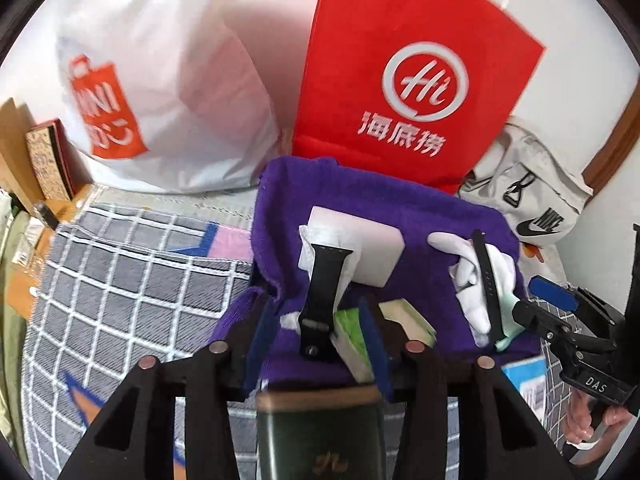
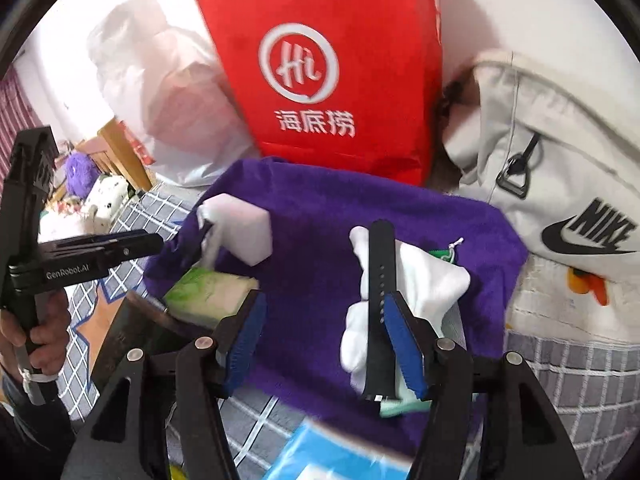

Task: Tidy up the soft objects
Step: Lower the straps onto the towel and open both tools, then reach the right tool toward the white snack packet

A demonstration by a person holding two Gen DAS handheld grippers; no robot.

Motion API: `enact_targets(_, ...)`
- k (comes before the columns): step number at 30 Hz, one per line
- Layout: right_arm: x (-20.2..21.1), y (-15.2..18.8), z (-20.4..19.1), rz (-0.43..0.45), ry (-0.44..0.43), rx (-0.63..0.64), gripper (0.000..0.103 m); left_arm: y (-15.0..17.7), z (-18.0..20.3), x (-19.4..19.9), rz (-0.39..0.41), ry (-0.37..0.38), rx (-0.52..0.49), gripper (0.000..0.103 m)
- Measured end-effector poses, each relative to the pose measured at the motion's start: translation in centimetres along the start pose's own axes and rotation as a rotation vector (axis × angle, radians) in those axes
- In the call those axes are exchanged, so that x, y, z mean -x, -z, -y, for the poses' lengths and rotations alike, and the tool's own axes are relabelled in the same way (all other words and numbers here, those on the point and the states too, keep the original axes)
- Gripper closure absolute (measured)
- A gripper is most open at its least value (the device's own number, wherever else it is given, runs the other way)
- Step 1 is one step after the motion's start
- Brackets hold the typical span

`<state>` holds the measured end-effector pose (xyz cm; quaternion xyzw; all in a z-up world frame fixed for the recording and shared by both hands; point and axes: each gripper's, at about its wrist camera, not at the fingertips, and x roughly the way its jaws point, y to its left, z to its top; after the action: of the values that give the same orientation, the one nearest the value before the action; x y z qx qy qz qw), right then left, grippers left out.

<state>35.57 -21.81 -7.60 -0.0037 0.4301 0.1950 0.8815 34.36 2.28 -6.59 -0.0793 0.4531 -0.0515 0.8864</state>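
Note:
A purple towel (image 1: 420, 216) (image 2: 320, 208) lies spread on the checked bedcover. On it rest a white foam block (image 1: 372, 248) (image 2: 244, 224), a black strap (image 1: 324, 296), a green-and-white pack (image 1: 352, 336) (image 2: 208, 292) and a white sock (image 1: 472, 264) (image 2: 428, 280) with a second black strap (image 1: 486, 280) (image 2: 380, 300) across it. My left gripper (image 1: 316, 344) stands open over the towel's near edge, with the first strap's end and the pack between its blue pads. My right gripper (image 2: 326, 344) is open. The sock and second strap lie against its right pad.
A red paper bag (image 1: 400, 40) (image 2: 332, 60), a white plastic bag (image 1: 160, 80) and a white Nike bag (image 1: 532, 200) (image 2: 560, 200) stand behind the towel. A dark green box (image 1: 320, 432) sits under my left gripper, and a blue packet (image 2: 328, 456) near my right. The grey checked cover (image 1: 120, 280) stretches left.

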Motion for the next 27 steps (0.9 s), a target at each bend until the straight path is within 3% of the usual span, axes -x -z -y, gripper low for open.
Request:
enact_targets(4, 3.6, 2.1, -1.3, 0.042, 0.020, -0.018, 0.042, 2.0, 0.2, 2.9, 0.033, -0.003, -0.009, 0.060)
enact_targets(15, 10.3, 11.3, -4.2, 0.023, -0.021, -0.080, 0.041, 9.8, 1.5, 9.4, 0.056, 0.024, -0.065, 0.060)
enact_targets(21, 12.2, 15.8, -5.9, 0.024, -0.029, -0.095, 0.041, 14.0, 0.9, 11.2, 0.057, 0.020, -0.066, 0.052)
enact_targets(27, 11.6, 19.4, -7.0, -0.015, -0.029, -0.105, 0.041, 16.9, 0.2, 10.9, 0.032, 0.013, -0.060, 0.051)
